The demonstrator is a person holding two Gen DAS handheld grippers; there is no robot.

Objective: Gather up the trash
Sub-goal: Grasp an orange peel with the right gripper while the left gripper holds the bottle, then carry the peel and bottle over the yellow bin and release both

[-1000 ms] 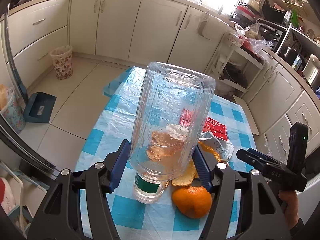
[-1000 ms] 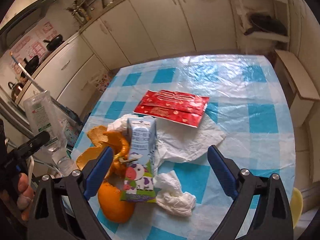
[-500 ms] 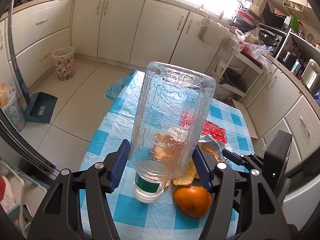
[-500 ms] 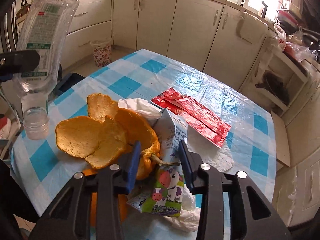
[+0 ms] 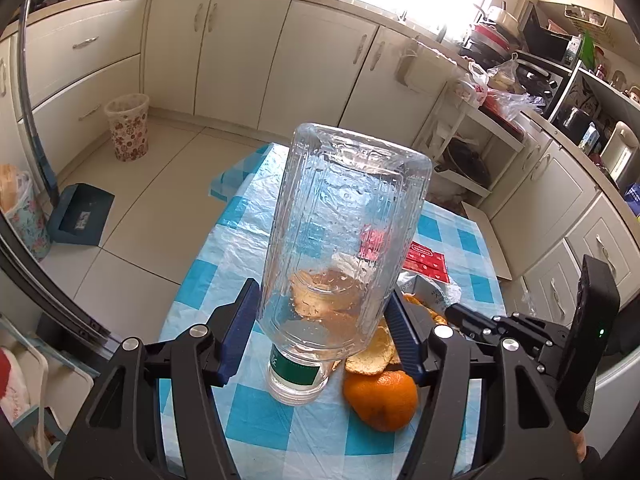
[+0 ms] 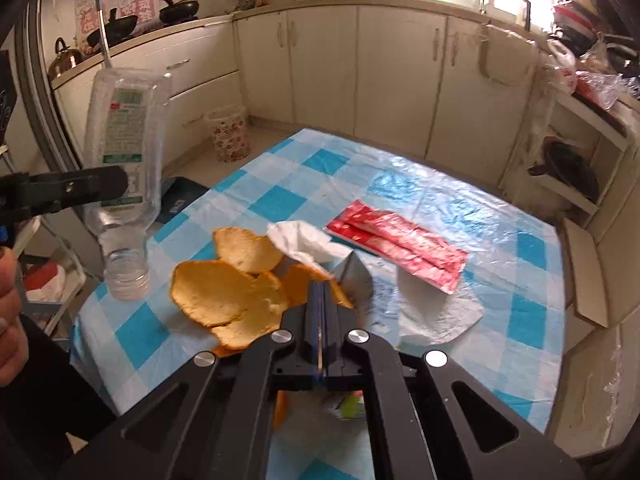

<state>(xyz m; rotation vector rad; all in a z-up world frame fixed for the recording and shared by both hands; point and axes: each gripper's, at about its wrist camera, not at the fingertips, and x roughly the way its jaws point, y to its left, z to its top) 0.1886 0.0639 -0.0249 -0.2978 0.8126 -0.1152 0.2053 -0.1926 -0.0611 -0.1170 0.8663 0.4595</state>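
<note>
Orange peel (image 6: 232, 300), light and floppy, beside the bottle (image 5: 344, 240), is being pinched by the closing right gripper (image 6: 320, 300); the bottle is clamped by the left gripper (image 5: 324, 328).

The tablecloth (image 6: 280, 204) is a check of bright blue and white under a glossy clear film. At its centre lie orange peels (image 6: 224, 292) — pale yellow-orange inside. At two o'clock of them sits a red wrapper (image 6: 400, 240) with small white marks. The clear bottle (image 5: 344, 240) has a green band at its neck; its label seems green and white. A waste bin (image 5: 127, 126) — cream with red flowers.
</note>
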